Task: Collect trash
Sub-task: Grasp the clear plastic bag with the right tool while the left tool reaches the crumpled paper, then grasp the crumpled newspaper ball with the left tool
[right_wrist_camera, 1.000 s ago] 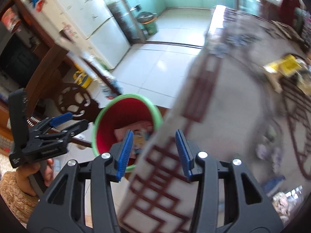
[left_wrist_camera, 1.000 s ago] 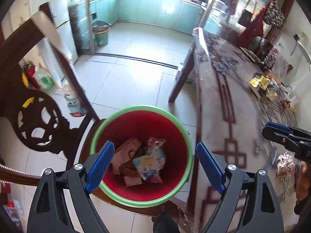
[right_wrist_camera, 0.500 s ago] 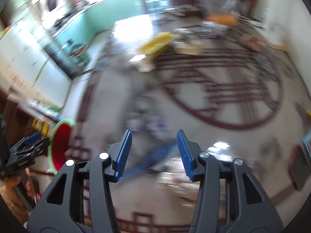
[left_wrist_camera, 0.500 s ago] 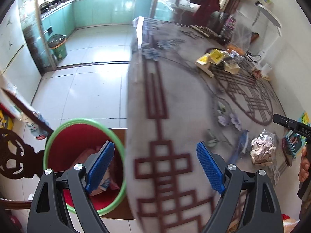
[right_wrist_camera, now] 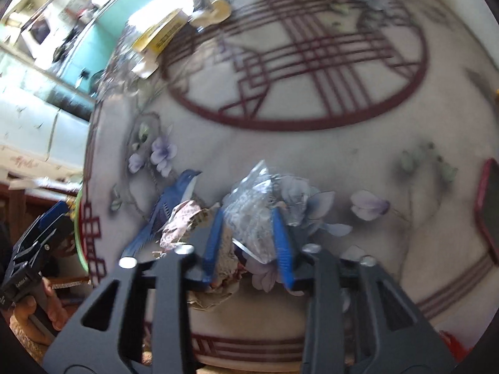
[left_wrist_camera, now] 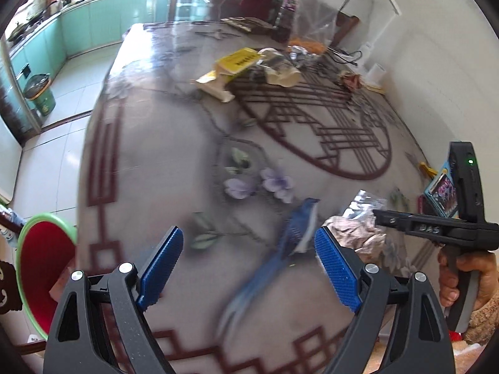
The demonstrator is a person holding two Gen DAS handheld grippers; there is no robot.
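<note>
- Trash: crumpled silver foil wrapper (right_wrist_camera: 254, 205) sits between the blue pads (right_wrist_camera: 282, 243) of the right gripper (right_wrist_camera: 248, 249), on the table (right_wrist_camera: 312, 155).
- Right gripper: jaws narrow and closing, foil between them; pads look to be at the foil's sides, firm contact not certain through the blur.
- Just left of the left pad, touching the foil heap: crumpled patterned paper scrap (right_wrist_camera: 184, 218), partly under the gripper.
- Beyond the scrap, further left: printed blue bird (right_wrist_camera: 168, 208) on the tablecloth, with purple flowers above it.
- Left gripper (left_wrist_camera: 249, 265): jaws wide, nothing between the pads, hovering above the table over the bird print.
- Right of the left gripper's right pad: the same foil (left_wrist_camera: 365, 202) and scrap (left_wrist_camera: 355, 233), with the right gripper's black body over them, held by a hand (left_wrist_camera: 461, 277).
- Far left of the left gripper, below table edge: red bin (left_wrist_camera: 40, 268) with green rim; contents hidden.
- Well ahead of both grippers, far side of table: yellow packets (left_wrist_camera: 240, 60), more wrappers, and a clear bag (left_wrist_camera: 312, 15).
- Far right of the right gripper: dark red flat object (right_wrist_camera: 486, 205) at the frame edge, identity unclear.
</note>
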